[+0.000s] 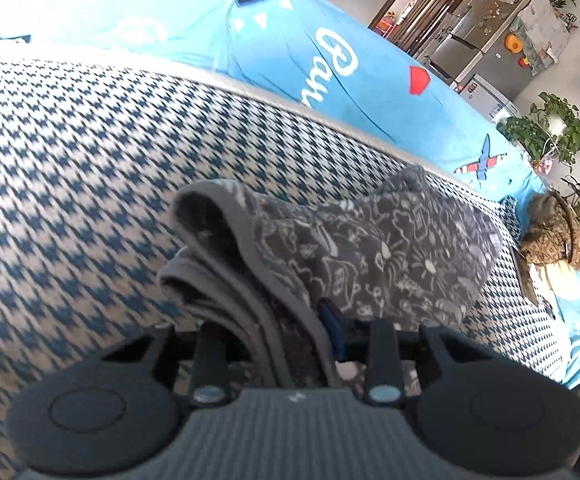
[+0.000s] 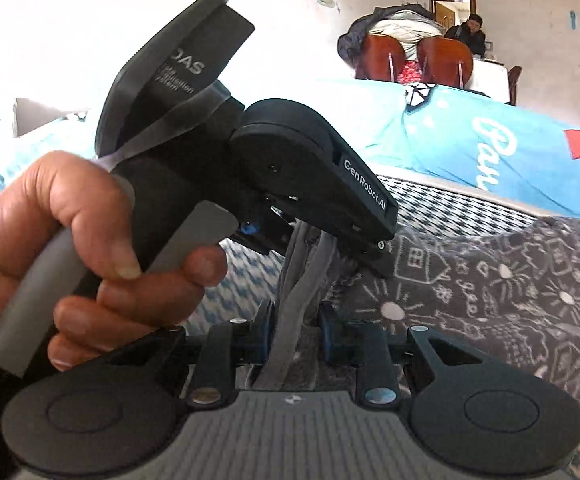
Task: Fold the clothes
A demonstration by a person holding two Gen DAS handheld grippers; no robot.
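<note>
Grey printed garment (image 1: 389, 256), bunched at frame centre, is clamped by left gripper (image 1: 290, 320) and right gripper (image 2: 295, 332); folding remains unfinished.

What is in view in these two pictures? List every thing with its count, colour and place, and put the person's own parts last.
grey garment: one, dark grey with white doodle print, on the houndstooth cover, its edge gripped by both grippers
houndstooth cover: one, blue and white, under the garment
blue blanket: one, bright blue with white lettering, behind the cover
fridge: one, silver, far right background
potted plants: several, green, right edge
wooden chairs: two, reddish brown, background
seated person: one, dark clothing, far background
left gripper: one, black, shut on the garment's edge
right gripper: one, black, shut on the garment's edge
hand: one, holding the left gripper's handle
</note>
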